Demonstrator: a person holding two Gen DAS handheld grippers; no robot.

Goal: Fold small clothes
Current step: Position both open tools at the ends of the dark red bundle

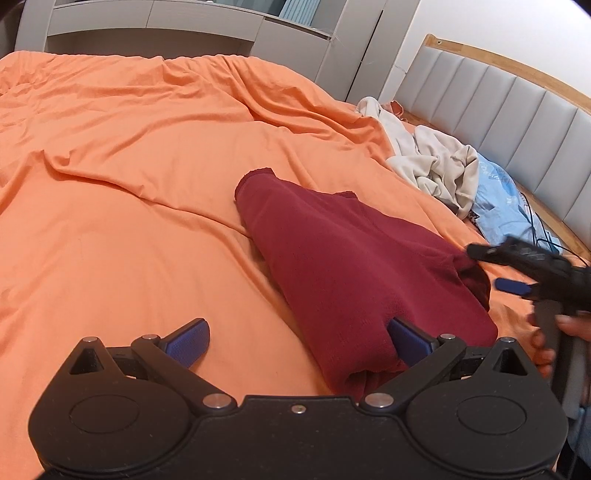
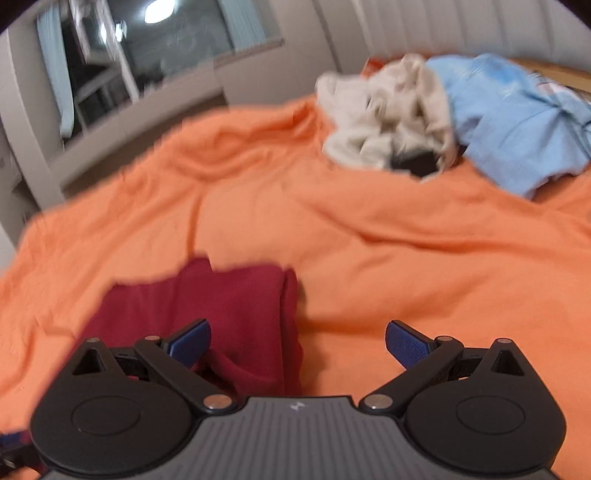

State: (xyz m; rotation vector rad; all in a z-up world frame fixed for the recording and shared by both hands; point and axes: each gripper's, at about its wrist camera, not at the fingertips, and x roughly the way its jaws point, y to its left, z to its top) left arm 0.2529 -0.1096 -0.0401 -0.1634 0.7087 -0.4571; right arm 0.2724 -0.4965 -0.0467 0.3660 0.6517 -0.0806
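Note:
A dark red garment lies folded into a narrow bundle on the orange sheet. My left gripper is open just before its near end, its right finger against the cloth. In the left wrist view my right gripper hovers open at the garment's right edge, held by a hand. The right wrist view is blurred: the red garment lies under the left half of my open right gripper, nothing between its fingers.
A crumpled cream garment and a light blue one are piled by the grey padded headboard; the cream garment and the blue one appear again far right. Grey cabinets stand beyond the bed. Orange sheet spreads left.

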